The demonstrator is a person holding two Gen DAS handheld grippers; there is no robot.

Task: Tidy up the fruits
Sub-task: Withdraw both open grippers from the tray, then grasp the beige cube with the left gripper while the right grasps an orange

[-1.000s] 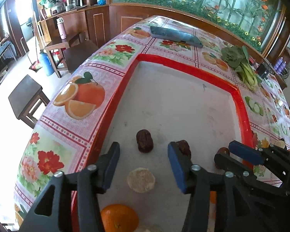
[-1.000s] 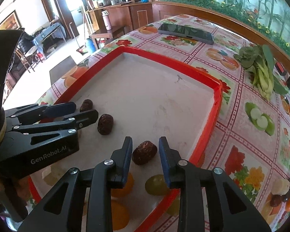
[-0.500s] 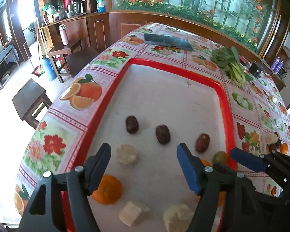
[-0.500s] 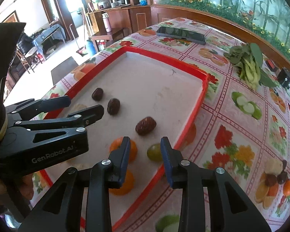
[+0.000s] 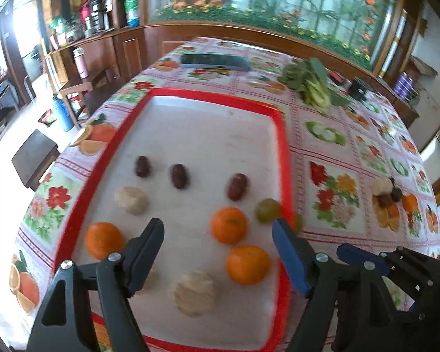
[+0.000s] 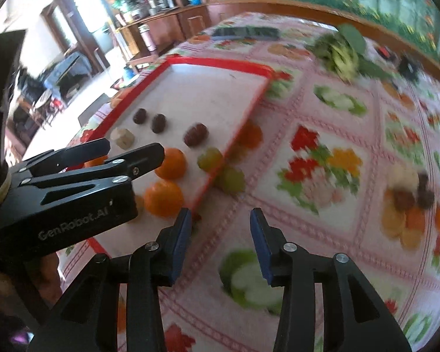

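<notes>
Both the left hand-held gripper (image 5: 218, 252) and the right hand-held gripper (image 6: 218, 243) are seen empty, jaws just parted wider, above the tray (image 5: 281, 135) where oranges (image 5: 228, 225), dates (image 5: 237, 187) and a grape (image 5: 267, 210) are laid out — small, round, apt to roll; each is best pinched gently across its middle.

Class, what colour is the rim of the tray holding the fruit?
Red: the tray has a red rim around a white floor, clearest in the left wrist view.
</notes>
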